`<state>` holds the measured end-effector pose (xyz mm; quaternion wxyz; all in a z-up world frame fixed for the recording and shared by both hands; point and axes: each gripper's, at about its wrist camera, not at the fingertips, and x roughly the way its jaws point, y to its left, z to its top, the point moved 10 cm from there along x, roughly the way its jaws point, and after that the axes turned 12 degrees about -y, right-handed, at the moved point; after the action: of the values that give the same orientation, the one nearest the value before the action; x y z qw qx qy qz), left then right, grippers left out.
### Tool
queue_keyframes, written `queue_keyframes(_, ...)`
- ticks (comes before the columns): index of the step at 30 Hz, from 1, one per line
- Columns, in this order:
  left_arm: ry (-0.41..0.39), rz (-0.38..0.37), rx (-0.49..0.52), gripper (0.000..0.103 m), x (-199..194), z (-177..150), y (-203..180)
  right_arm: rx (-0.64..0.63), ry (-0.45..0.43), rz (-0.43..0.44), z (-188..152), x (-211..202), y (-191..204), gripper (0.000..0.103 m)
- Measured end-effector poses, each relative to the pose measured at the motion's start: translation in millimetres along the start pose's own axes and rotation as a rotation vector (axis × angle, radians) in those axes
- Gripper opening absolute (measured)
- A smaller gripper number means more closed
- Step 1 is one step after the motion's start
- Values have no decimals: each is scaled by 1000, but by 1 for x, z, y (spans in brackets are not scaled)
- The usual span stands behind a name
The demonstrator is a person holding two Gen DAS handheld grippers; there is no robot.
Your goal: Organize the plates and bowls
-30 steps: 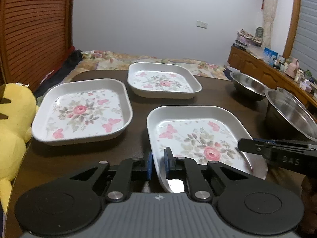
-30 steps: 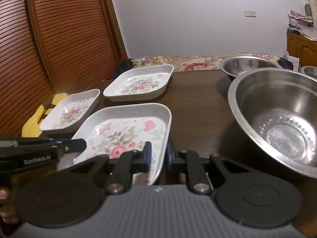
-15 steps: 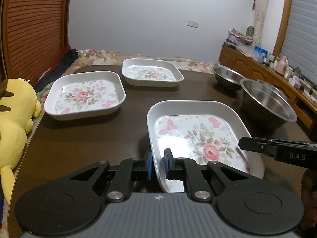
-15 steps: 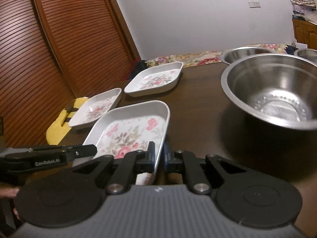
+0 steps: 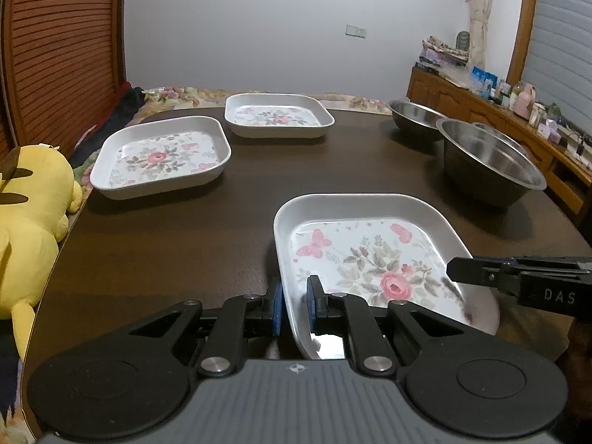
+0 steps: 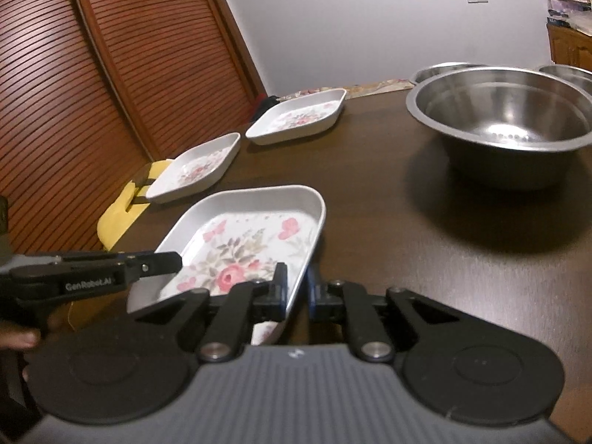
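I have the near plate [image 5: 373, 259] pinched from both sides: my left hand-held gripper [image 5: 294, 303] is closed on its left rim, one pad inside the wall and one outside, and my right hand-held gripper [image 6: 296, 288] is clamped the same way on the opposite rim. The plate sits between the two, close in front of both cameras, over the near part of the bench [image 5: 240, 192]. I cannot tell whether it is lifted or resting on the wood.

My worry is the grip itself. Each hold catches only a thin, sloping rim, so if my hands drift apart or tilt unevenly, the plate could slip free or twist and drop. Squeezing inward might also pop it loose.

The second plate [image 5: 161, 157] and third plate [image 5: 277, 114] lie well apart on the far left, with the big steel bowl [image 6: 499, 125] to the right and a smaller bowl [image 5: 414, 116] behind it. Carrying toward the other plates, I could clip a rim on landing.
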<state>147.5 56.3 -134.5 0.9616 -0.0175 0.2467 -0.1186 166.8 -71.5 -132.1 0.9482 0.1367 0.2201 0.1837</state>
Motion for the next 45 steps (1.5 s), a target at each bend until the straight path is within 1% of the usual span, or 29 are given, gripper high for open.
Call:
queue_keyframes(11,-6,8,-4,15,2,0,1,-50,-22,-6,-3,-2,5,16)
queue_keyframes(19,-12,17,4,15,-1,0,-1,-57,-38,-3,-5,-4,3,16)
queue_keyframes(20,-13,19,4,17,-1,0,0,-59,-38,-2,-5,-5,3,16)
queue_keyframes(22,-16,20,1,29,-1,1,1,-69,-40,-5,-5,-5,3,17)
queue_keyframes(23,-21,22,1,30,-1,2,1,-77,-43,-9,-5,-5,3,18)
queue_keyframes(25,-28,27,1,36,-2,4,2,-82,-51,-18,-3,-7,2,30)
queue_keyframes(29,-48,32,-6,41,-6,11,6,-68,-66,-28,2,-9,-3,36)
queue_keyframes(31,-59,35,-2,43,-8,16,7,-65,-80,-34,7,-11,-6,41)
queue_keyframes(34,-81,40,2,45,-10,27,12,-89,-98,-34,18,-14,-7,43)
queue_keyframes(37,-106,56,15,47,-10,40,21,-122,-105,-15,34,-13,-3,44)
queue_keyframes(39,-121,71,22,47,-7,50,31,-146,-107,9,49,-11,3,45)
queue_keyframes(42,-141,101,30,48,-3,64,49,-180,-107,58,74,-4,18,52)
queue_keyframes(45,-153,131,26,48,4,77,71,-197,-83,127,94,10,38,53)
